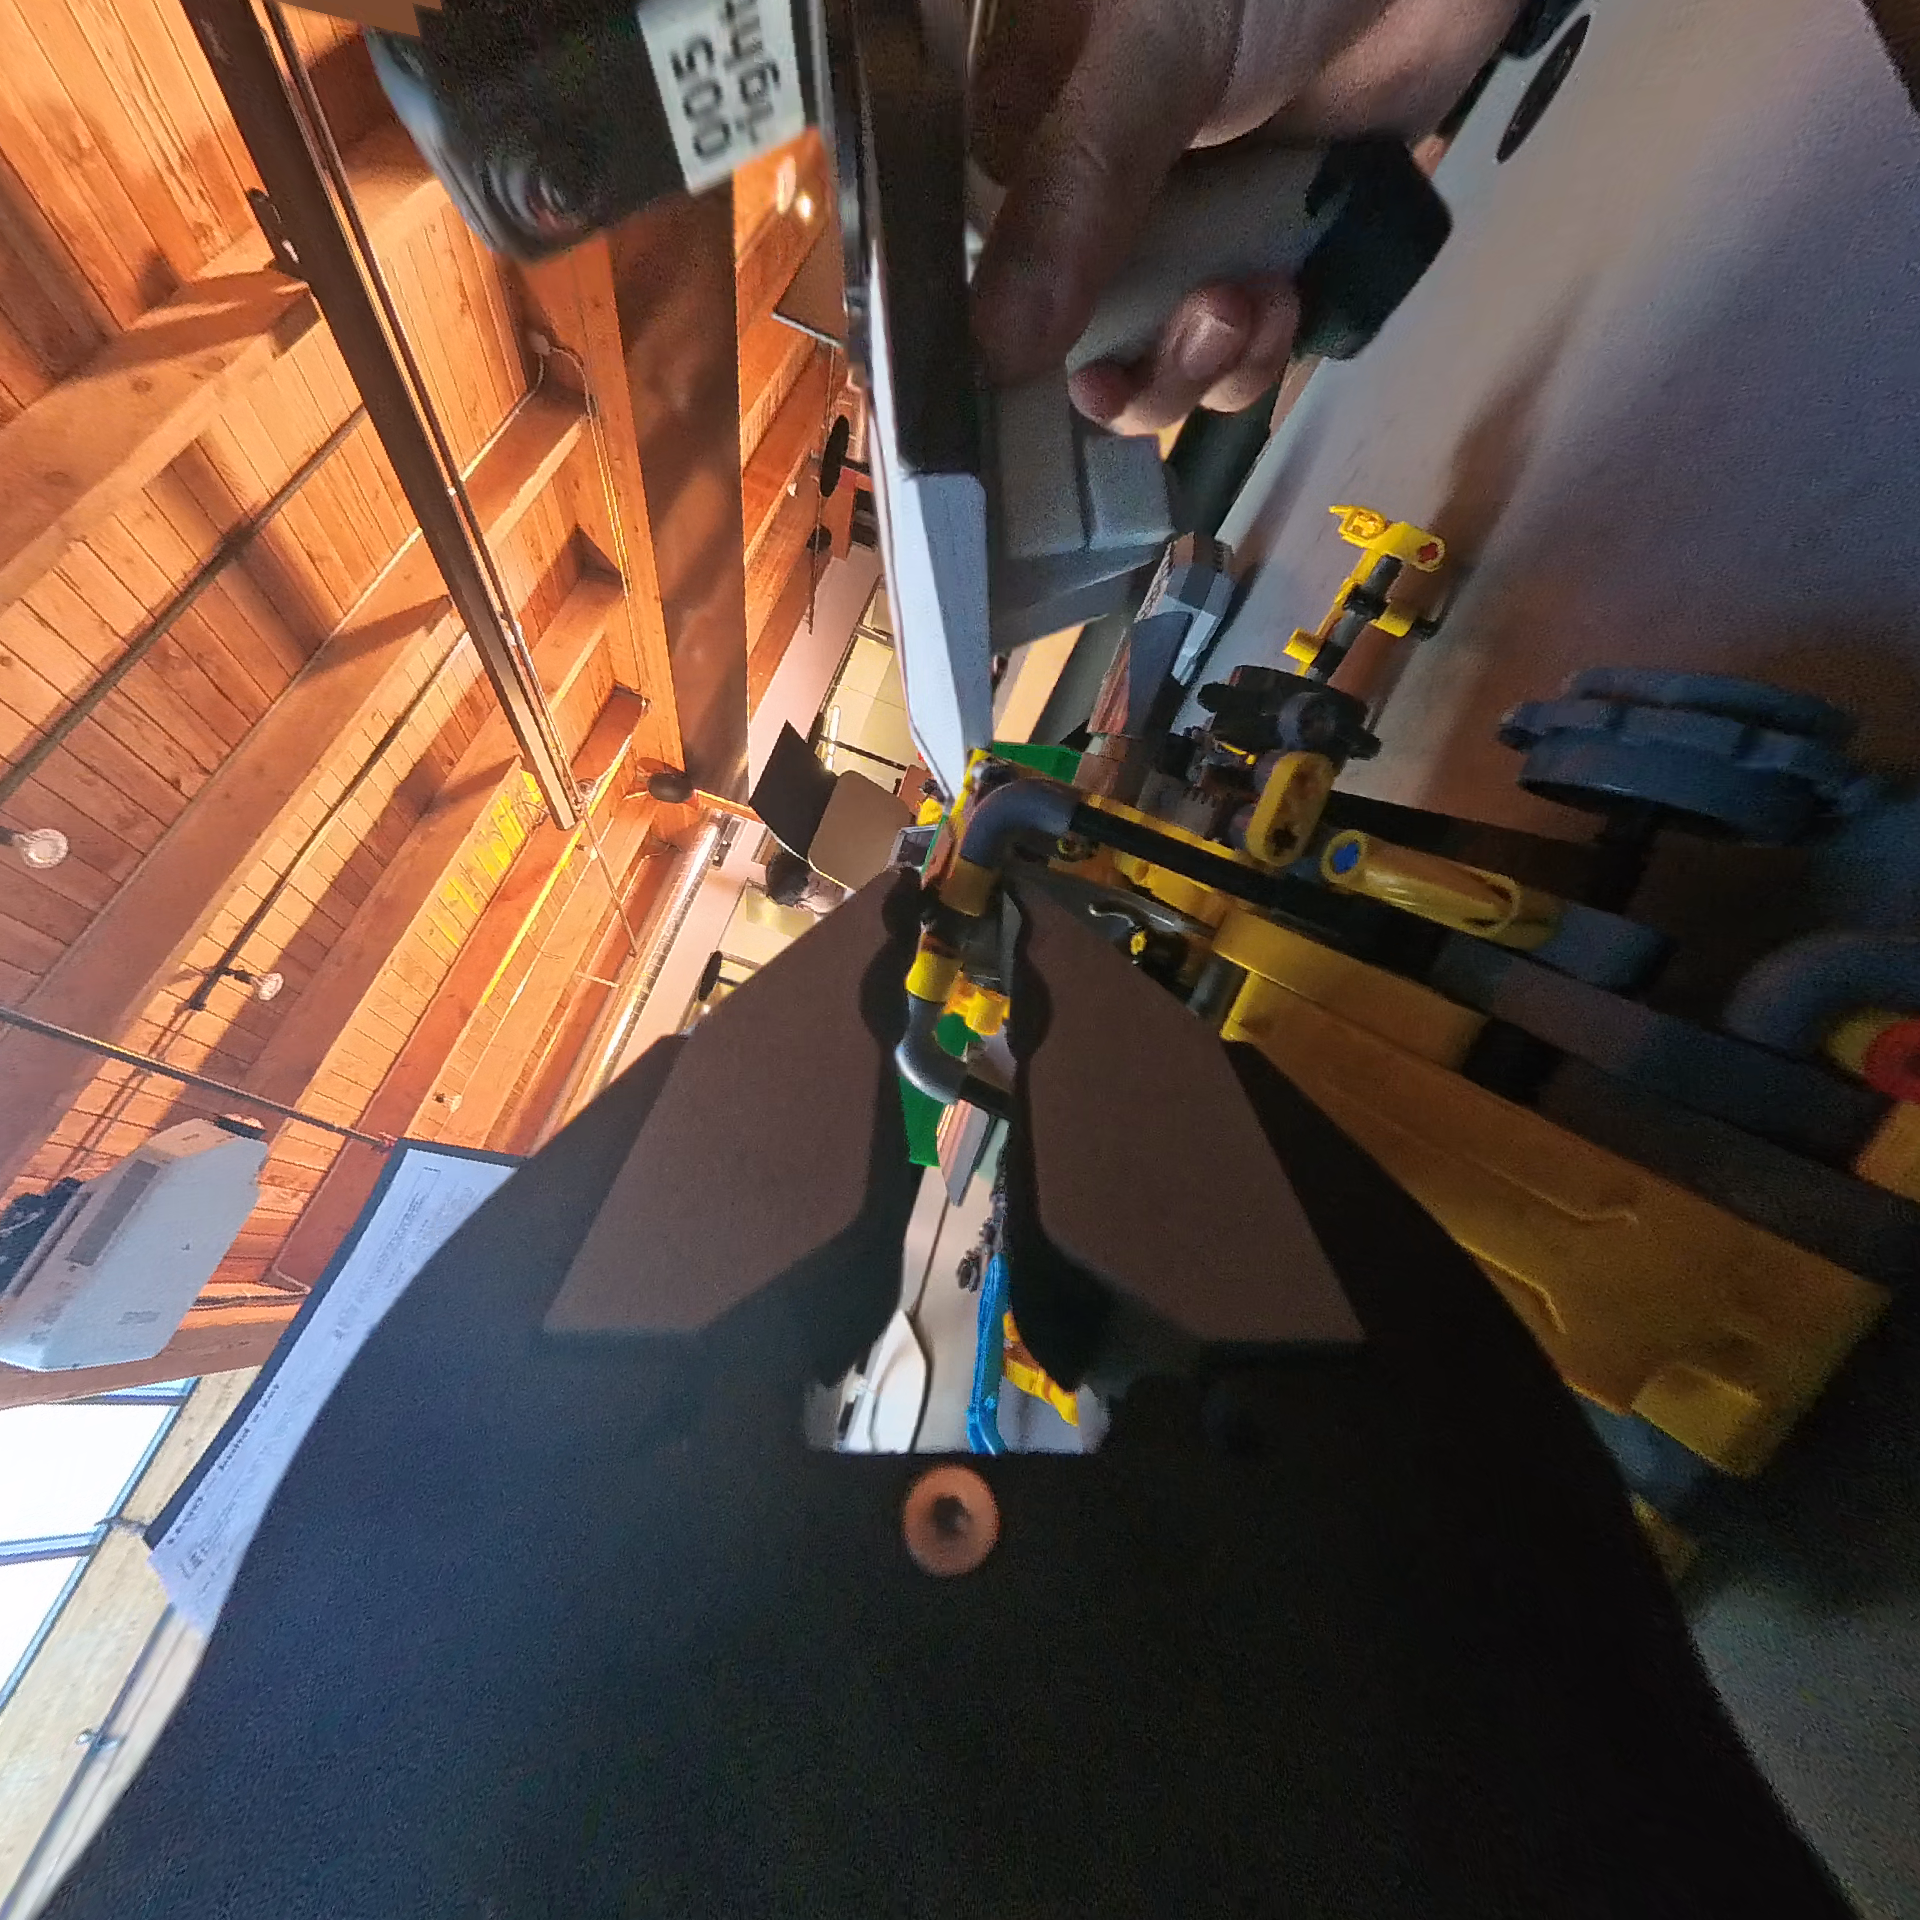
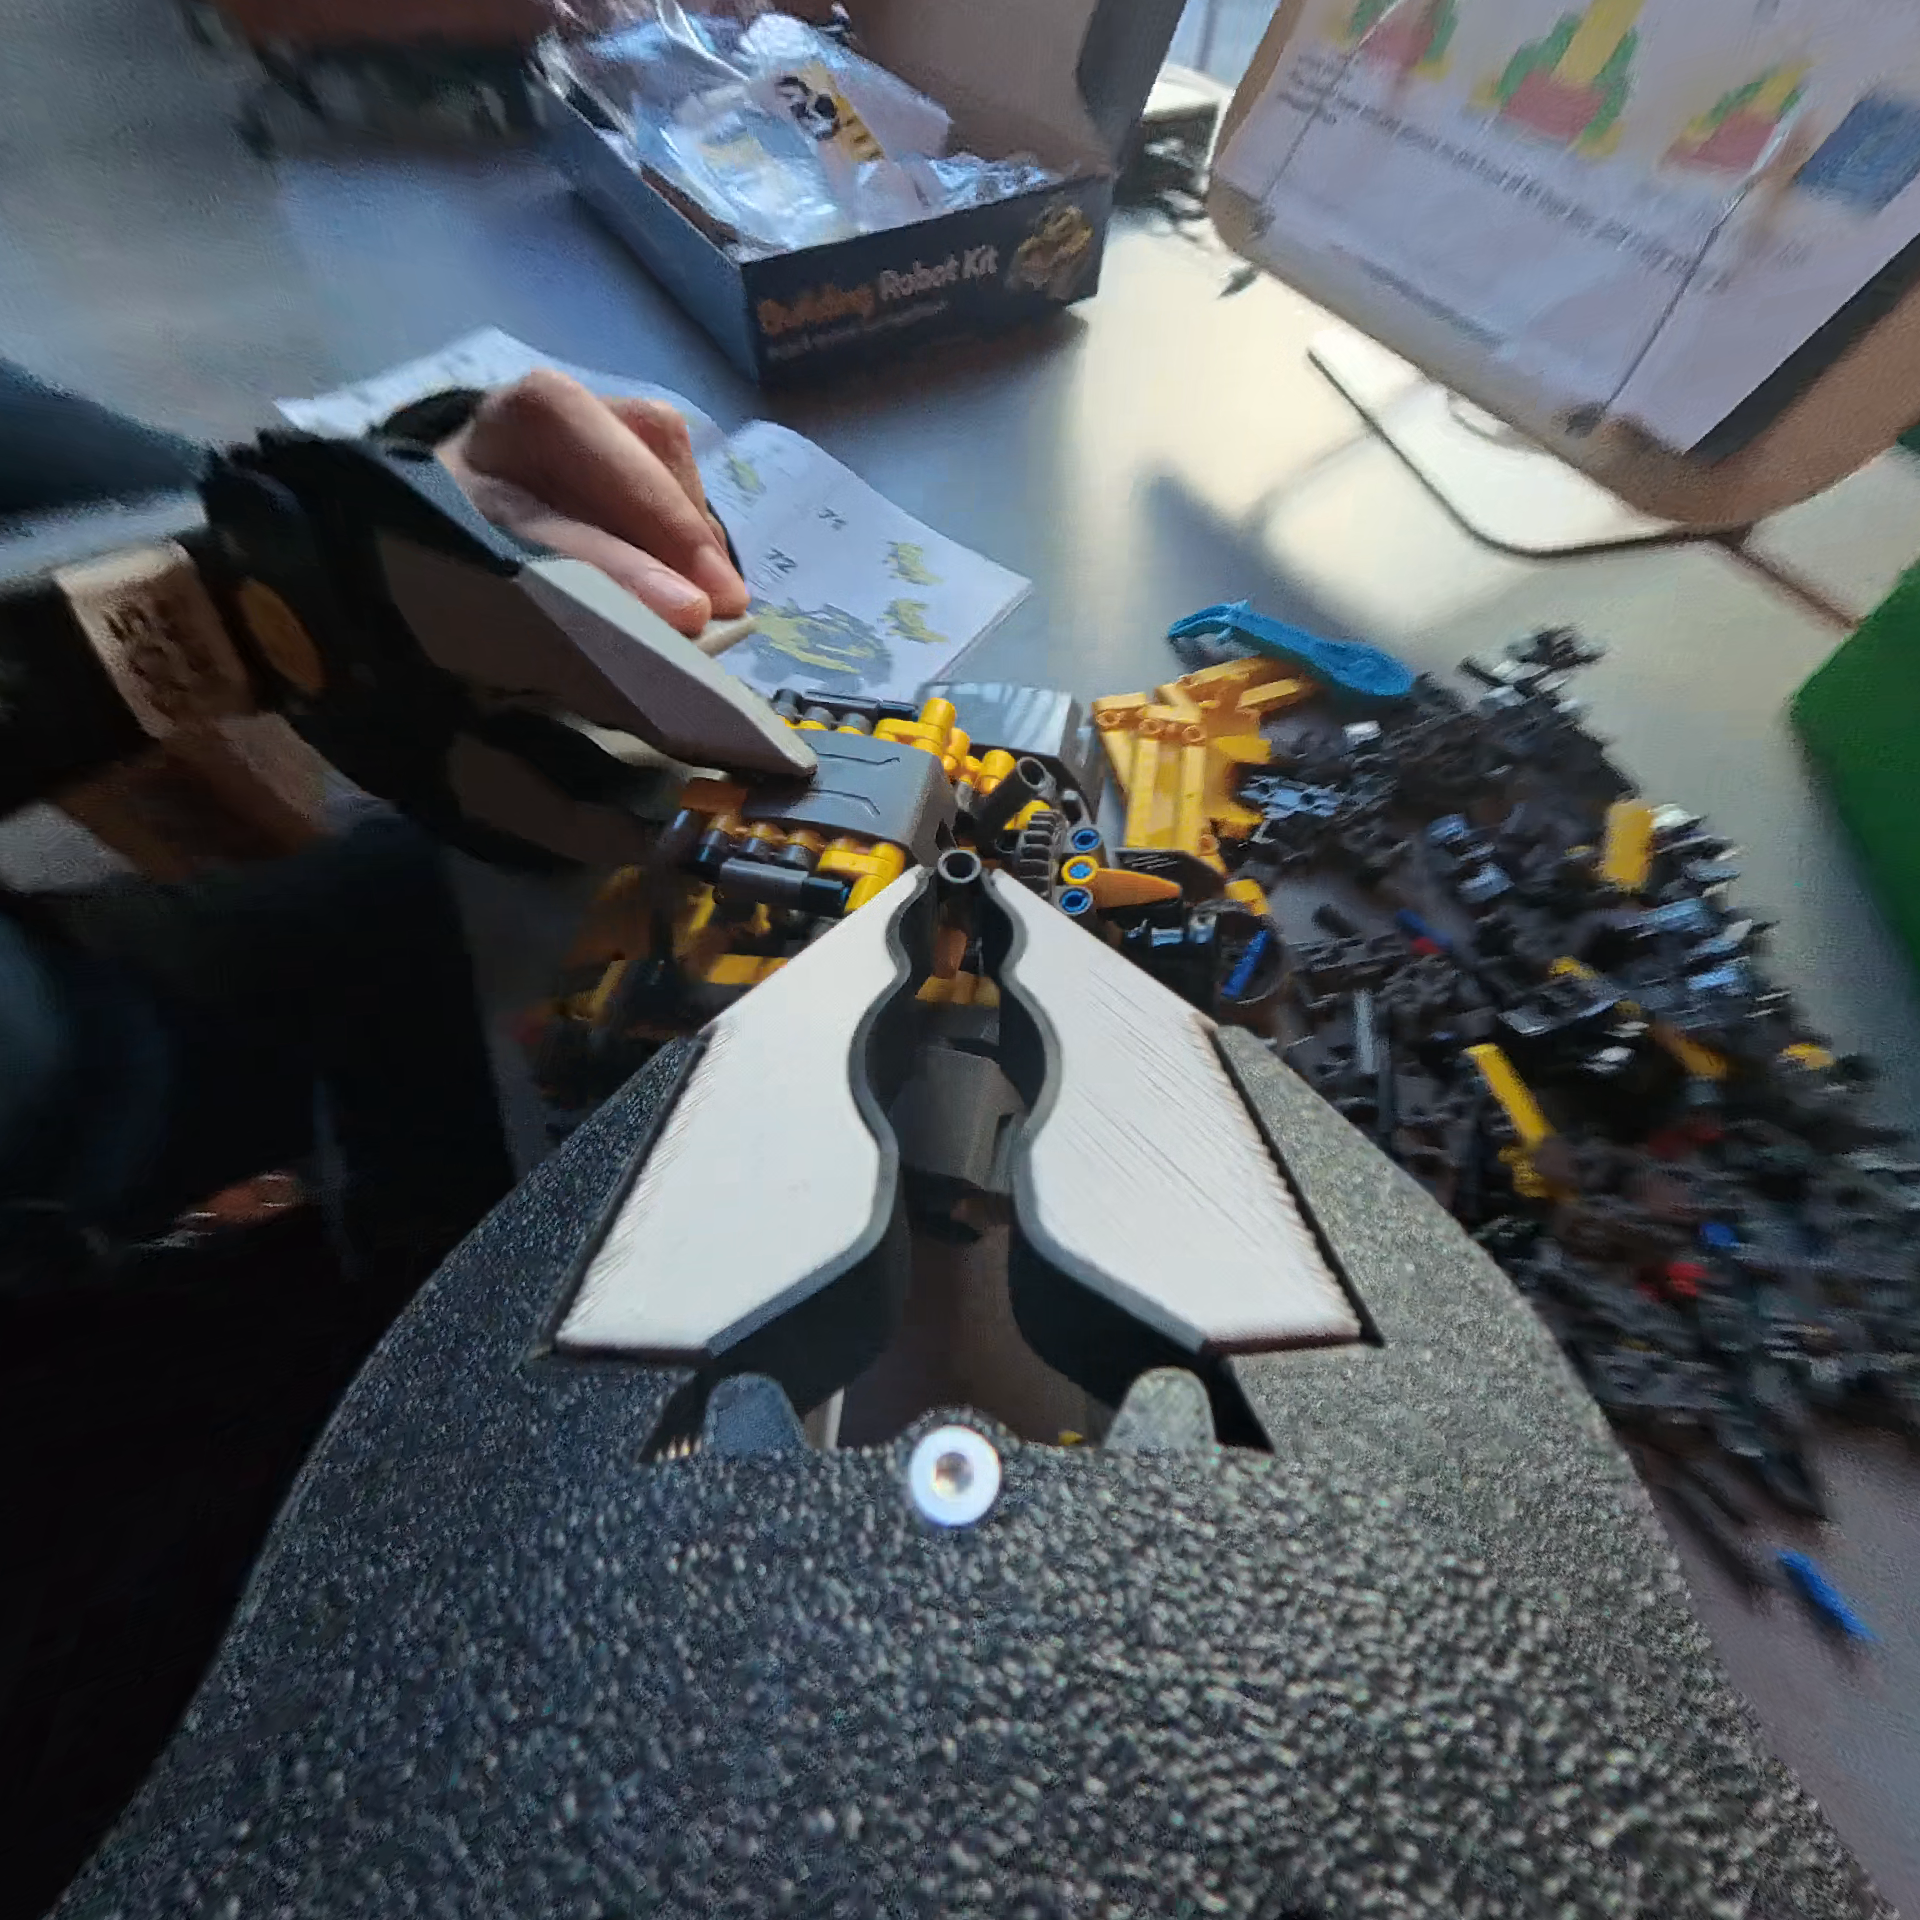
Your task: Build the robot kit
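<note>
The left gripper (image 1: 961, 914) is clamping narrowly on the yellow-and-black brick model (image 2: 831, 831) above the grey table (image 2: 1143, 468). The right gripper (image 2: 958, 883) is pinching the model's dark grey tube (image 2: 958, 868), beside the loose-brick pile (image 2: 1507, 987).

Printed label on camera mount (image 1: 727, 88), lettering on dark kit box (image 2: 914, 296), numbered instruction booklet (image 2: 862, 582)

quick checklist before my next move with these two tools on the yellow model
1. Left tool clamped on the yellow model: ok.
2. Right tool tips at the dark tube: ok.
3. Dark tube firmly gripped: cannot tell.
4. Instruction booklet open on the table: ok.
5. Loose parts pile off to the side of the right tool: ok.
</note>
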